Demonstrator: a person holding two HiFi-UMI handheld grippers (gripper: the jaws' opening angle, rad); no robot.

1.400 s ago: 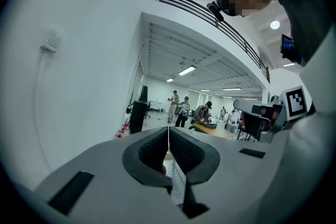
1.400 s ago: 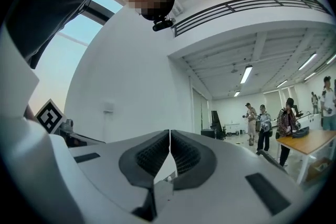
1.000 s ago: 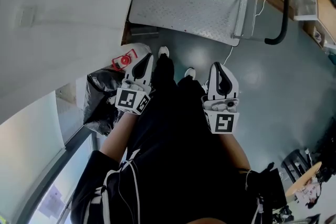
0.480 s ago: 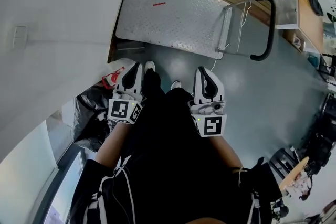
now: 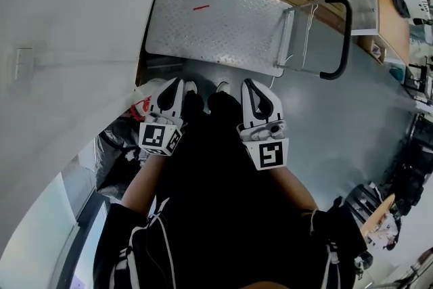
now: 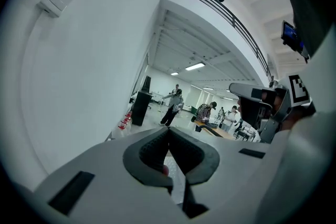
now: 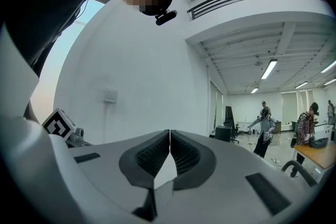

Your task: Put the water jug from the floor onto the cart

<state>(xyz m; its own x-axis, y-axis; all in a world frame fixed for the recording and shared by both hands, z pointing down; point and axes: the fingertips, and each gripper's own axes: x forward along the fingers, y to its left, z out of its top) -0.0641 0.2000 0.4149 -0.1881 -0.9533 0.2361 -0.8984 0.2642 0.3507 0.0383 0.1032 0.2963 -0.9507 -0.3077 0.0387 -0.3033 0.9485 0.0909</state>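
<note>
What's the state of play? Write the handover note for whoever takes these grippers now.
The left gripper is shut and empty, held low in front of the person's legs.
The right gripper is shut and empty, alongside it.
The grey diamond-plate flatbed cart with a black loop handle stands just ahead, its deck bare.
The water jug is probably the whitish container with red markings on the floor by the wall. It is partly hidden by the left gripper and lies next to a black plastic bag.
Done: nothing, the jug is not on the cart.
Left: open the jaws, grip the jug, lift it onto the deck.
</note>
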